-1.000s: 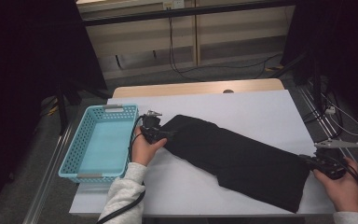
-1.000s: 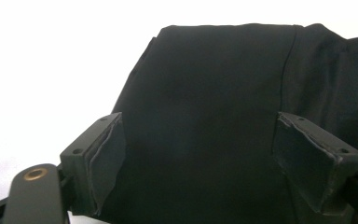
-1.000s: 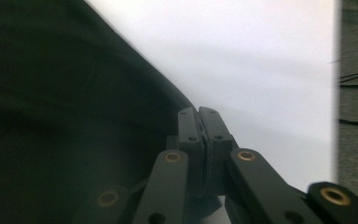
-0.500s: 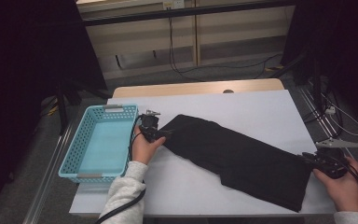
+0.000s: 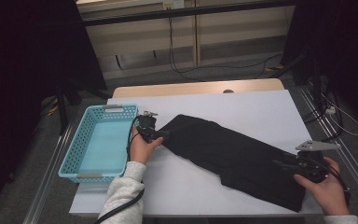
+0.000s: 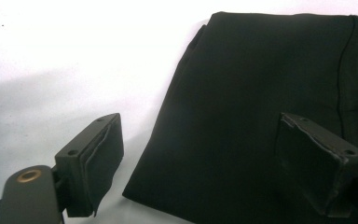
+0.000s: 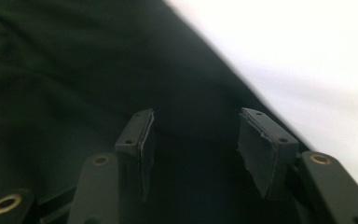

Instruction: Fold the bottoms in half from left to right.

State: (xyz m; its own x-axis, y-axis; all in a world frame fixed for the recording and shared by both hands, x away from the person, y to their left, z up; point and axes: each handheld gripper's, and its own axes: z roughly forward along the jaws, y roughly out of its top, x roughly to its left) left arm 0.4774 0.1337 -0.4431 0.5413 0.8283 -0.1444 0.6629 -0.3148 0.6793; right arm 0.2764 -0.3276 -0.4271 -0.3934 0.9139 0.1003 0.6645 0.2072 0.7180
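A long black garment (image 5: pixel 233 154) lies flat and slanted across the white table (image 5: pixel 261 107). My left gripper (image 5: pixel 162 134) rests at its upper left end. In the left gripper view the left gripper (image 6: pixel 200 126) is open, and the garment's corner (image 6: pixel 251 116) lies on the table between the wide-apart pads, which do not touch it. My right gripper (image 5: pixel 282 164) hovers over the garment's lower right end. Its jaws have just been opening. In the right gripper view the right gripper (image 7: pixel 196 116) has its pads apart above the dark cloth (image 7: pixel 51 93), pinching nothing.
A light blue plastic basket (image 5: pixel 74 154) stands at the table's left edge, beside my left hand. White table surface lies bare behind and in front of the garment. Cables run on the floor beyond the table, and a rail runs along its right side.
The right gripper let go of the garment's end, its jaws parted, and it slid left over the cloth. The garment has settled flatter. The left hand has stayed put.
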